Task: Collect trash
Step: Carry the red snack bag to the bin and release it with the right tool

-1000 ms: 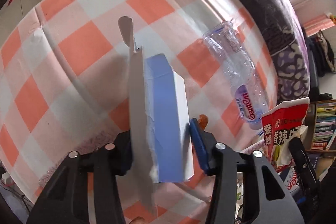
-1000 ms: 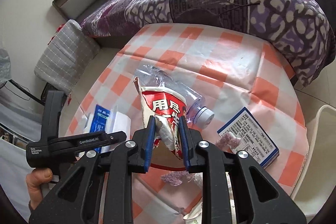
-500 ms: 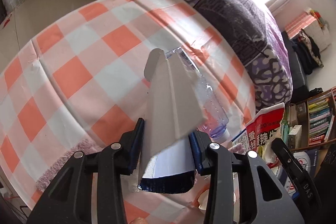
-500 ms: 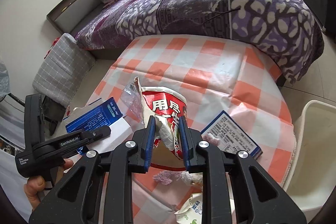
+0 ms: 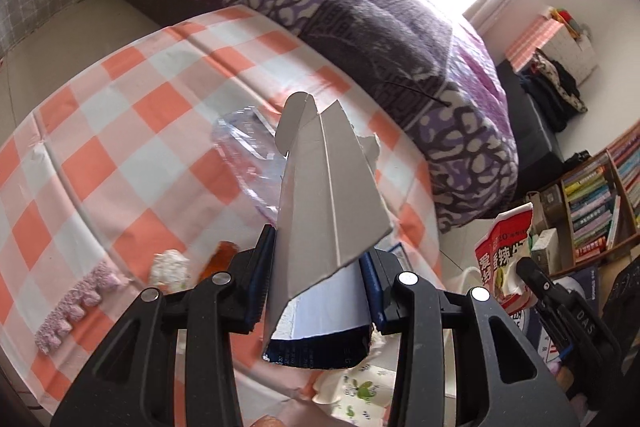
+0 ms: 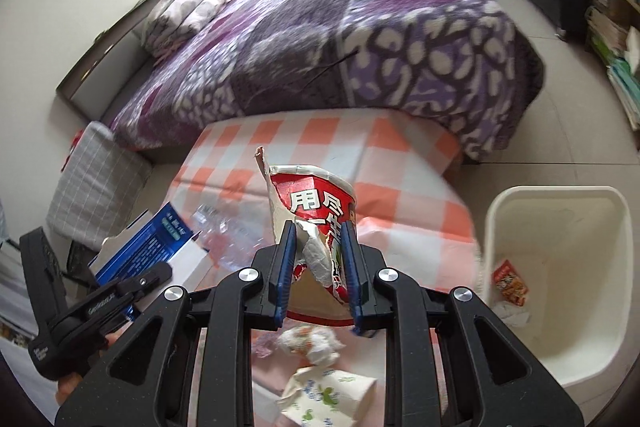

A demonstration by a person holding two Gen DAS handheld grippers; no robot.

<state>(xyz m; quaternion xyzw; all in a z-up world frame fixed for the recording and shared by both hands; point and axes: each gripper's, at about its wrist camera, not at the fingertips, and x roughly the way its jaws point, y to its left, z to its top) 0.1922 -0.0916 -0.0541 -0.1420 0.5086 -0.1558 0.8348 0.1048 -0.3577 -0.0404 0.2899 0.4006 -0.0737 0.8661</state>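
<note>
A torn box [image 5: 328, 227] is pinched between the pads of the left gripper [image 5: 320, 291], above the checked table [image 5: 120, 131]. A red bag [image 6: 316, 227] is clamped in the right gripper [image 6: 318, 267], held past the table's right edge, beside the white bin [image 6: 560, 291]. A crushed bottle [image 5: 248, 155] lies on the table behind the box.

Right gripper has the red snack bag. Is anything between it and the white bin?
Nothing visible. The red snack bag hangs clamped in the right gripper, and the white bin stands open beside the table, with only small scraps at its bottom.
</note>
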